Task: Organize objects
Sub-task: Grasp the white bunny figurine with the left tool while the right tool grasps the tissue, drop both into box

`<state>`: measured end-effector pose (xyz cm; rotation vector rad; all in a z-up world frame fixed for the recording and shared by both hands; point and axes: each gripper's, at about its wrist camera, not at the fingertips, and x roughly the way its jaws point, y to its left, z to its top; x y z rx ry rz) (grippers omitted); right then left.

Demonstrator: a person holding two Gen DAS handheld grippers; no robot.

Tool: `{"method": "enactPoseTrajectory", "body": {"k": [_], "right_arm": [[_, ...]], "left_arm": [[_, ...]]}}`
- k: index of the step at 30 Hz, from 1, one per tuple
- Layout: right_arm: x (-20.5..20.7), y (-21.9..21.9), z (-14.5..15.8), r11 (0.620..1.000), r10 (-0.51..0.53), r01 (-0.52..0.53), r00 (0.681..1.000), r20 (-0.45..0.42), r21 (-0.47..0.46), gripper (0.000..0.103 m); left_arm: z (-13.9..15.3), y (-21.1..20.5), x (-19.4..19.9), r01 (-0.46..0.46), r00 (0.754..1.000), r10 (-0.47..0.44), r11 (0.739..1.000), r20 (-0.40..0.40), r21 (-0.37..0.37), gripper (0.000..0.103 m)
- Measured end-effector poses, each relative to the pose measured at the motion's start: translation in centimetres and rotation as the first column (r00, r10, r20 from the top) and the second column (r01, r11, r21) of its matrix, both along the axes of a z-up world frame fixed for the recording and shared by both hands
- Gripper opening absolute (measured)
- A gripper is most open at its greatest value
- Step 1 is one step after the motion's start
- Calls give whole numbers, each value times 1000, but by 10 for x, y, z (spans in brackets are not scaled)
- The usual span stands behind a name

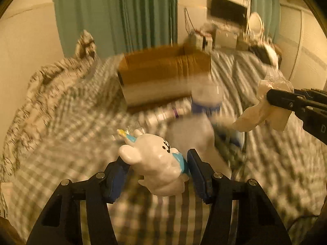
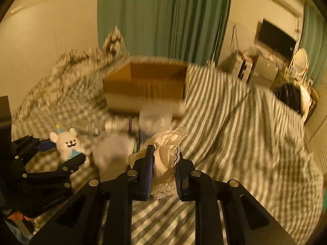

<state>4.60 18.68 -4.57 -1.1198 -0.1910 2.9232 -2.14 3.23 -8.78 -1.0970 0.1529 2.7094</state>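
Note:
My left gripper (image 1: 157, 163) is shut on a white bear figurine (image 1: 157, 163) with a blue bib and party hat, held above the bed; it also shows in the right wrist view (image 2: 68, 144). My right gripper (image 2: 164, 159) is shut on a cream lace-trimmed cloth (image 2: 165, 157), seen at the right of the left wrist view (image 1: 263, 112). An open cardboard box (image 1: 163, 73) sits on the bed ahead of both grippers (image 2: 145, 85). Blurred clear bottles (image 1: 204, 102) and small items lie in front of the box.
The bed has a checked and striped cover (image 2: 235, 122). A green curtain (image 2: 163, 16) hangs behind it. A television (image 2: 276, 38) and cluttered desk stand at the far right. A rumpled quilt (image 1: 51, 85) lies at the left.

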Motion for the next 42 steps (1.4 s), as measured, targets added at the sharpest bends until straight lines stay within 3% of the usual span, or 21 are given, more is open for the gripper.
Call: {"method": "enactPoseTrajectory", "body": {"k": [9,15,20,25,29,31,35,37,39,40,42], "right_arm": [[-50,8,96,999,28,-24,988,-155,25,17],[-108,8,115,999,40,-36,984,-174,21,17],[-167,11,94,999,39,-40,991,-128,-6,17],[-219,21,57,997,32,-37,997,-72,-62,17],[-248,32,24,989,24,-29,999,-34,-142,17],[-257,32,6,989,28,-30,1000,-12,-141,17],[-266,34,-9,985,38,-37,999,1,-170,18],[-266,36,-7,986,21,-22,1000,-7,-167,31],[-259,39,1,985,-3,-2,1000,-29,-170,63],[-254,38,6,985,-10,3,999,-44,-174,67],[-240,37,19,983,-22,7,997,-77,-181,72]], "left_arm": [[90,-14,-68,-34,990,41,998,-135,52,58],[120,-2,-134,-33,982,38,999,-183,34,58],[112,8,-191,-15,985,20,999,-170,29,58],[74,14,-245,-36,992,36,999,-121,-2,58],[34,18,-257,-19,994,15,999,-108,-29,58],[19,17,-259,5,997,-6,1000,-80,-5,58],[9,19,-259,48,997,-47,999,-68,23,59],[11,16,-258,66,995,-63,997,-80,34,63],[14,13,-254,66,994,-61,997,-89,51,82],[17,12,-252,51,994,-46,997,-97,54,94],[21,4,-244,25,993,-18,998,-114,62,96]]}}
